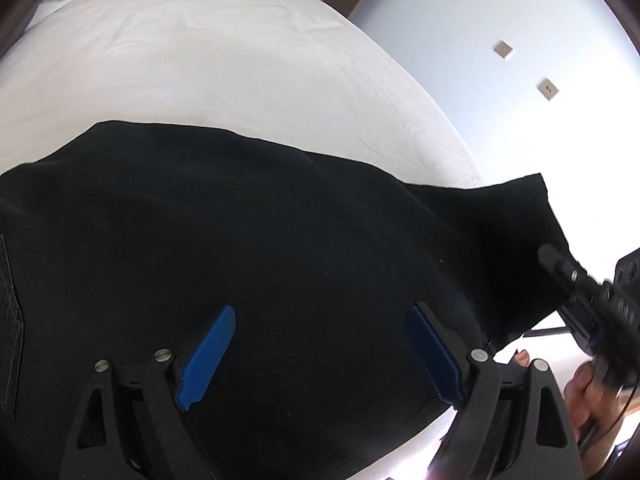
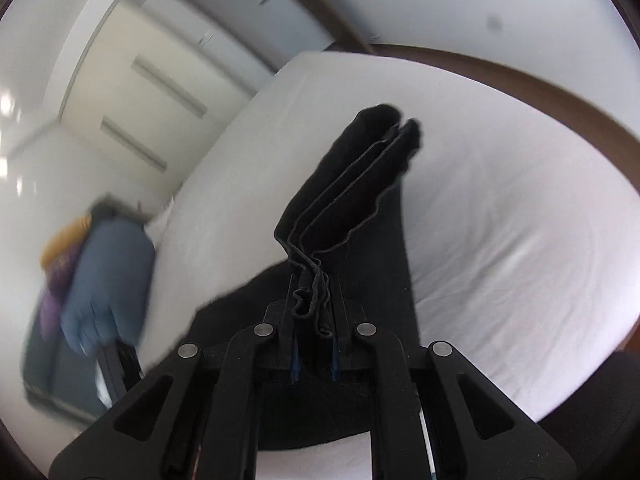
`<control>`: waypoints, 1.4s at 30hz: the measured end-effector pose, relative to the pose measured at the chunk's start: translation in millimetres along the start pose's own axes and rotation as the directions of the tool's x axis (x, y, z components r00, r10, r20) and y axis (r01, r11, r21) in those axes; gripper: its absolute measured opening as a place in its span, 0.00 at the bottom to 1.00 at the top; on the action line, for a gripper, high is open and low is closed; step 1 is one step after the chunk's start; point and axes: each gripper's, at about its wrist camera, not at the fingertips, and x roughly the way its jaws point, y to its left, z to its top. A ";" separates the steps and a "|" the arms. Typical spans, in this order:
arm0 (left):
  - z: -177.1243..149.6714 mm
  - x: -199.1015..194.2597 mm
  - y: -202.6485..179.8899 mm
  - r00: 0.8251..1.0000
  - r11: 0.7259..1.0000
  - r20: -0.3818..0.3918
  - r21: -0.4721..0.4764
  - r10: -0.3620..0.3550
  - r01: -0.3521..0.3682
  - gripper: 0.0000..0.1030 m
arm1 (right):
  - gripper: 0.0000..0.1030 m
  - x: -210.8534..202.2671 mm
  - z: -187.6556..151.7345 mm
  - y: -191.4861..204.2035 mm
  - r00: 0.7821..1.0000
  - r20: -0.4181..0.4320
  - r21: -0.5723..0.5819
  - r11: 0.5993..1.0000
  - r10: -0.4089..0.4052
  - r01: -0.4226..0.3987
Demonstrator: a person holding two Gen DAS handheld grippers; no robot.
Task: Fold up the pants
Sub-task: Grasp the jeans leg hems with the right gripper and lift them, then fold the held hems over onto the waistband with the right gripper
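Black cotton pants [image 1: 248,232] spread flat on white-sheeted bed [image 1: 200,60], beneath left tool [image 1: 320,356], released, jaws wide. Right tool [image 2: 312,312] clenched on bunched leg hems, lifted ahead. Folding probably midway: legs stacked lengthwise, crosswise fold left.

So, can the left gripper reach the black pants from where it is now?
Probably yes: the left gripper is open just above the pants, with nothing between them. The right gripper grips the hems off to one side.
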 end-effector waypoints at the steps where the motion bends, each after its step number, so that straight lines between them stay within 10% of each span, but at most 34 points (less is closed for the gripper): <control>1: 1.4 -2.3 4.5 1.000 1.000 0.003 -0.025 -0.015 0.015 0.88 | 0.09 11.0 -9.7 26.8 0.999 -0.030 -0.129 0.991 -0.035 0.031; 10: 17.5 -2.5 16.4 0.984 0.971 -0.015 -0.167 -0.176 0.171 0.92 | 0.09 58.5 -60.0 49.6 0.981 -0.162 -0.262 0.963 -0.103 0.058; 24: 54.0 52.5 -17.7 0.940 0.945 -0.193 -0.228 -0.281 0.236 0.91 | 0.09 43.9 -99.9 100.6 0.972 -0.031 -0.517 0.836 -0.231 0.182; 26: 56.6 56.6 -26.0 0.929 0.944 -0.213 -0.206 -0.302 0.259 0.78 | 0.09 40.2 -106.0 106.2 0.973 -0.019 -0.532 0.826 -0.230 0.185; 28: 58.0 61.5 -32.7 0.923 0.951 -0.251 -0.180 -0.292 0.252 0.36 | 0.09 37.0 -112.7 112.0 0.973 -0.011 -0.549 0.815 -0.229 0.185; 31: 66.3 65.9 -43.6 0.927 0.958 -0.256 -0.153 -0.276 0.243 0.06 | 0.09 33.1 -111.7 115.1 0.973 -0.009 -0.570 0.801 -0.231 0.185; 42: 73.5 23.7 -26.5 0.955 0.982 -0.241 0.023 -0.176 0.187 0.06 | 0.09 28.1 -126.3 157.5 0.983 -0.046 -0.652 0.751 -0.175 0.103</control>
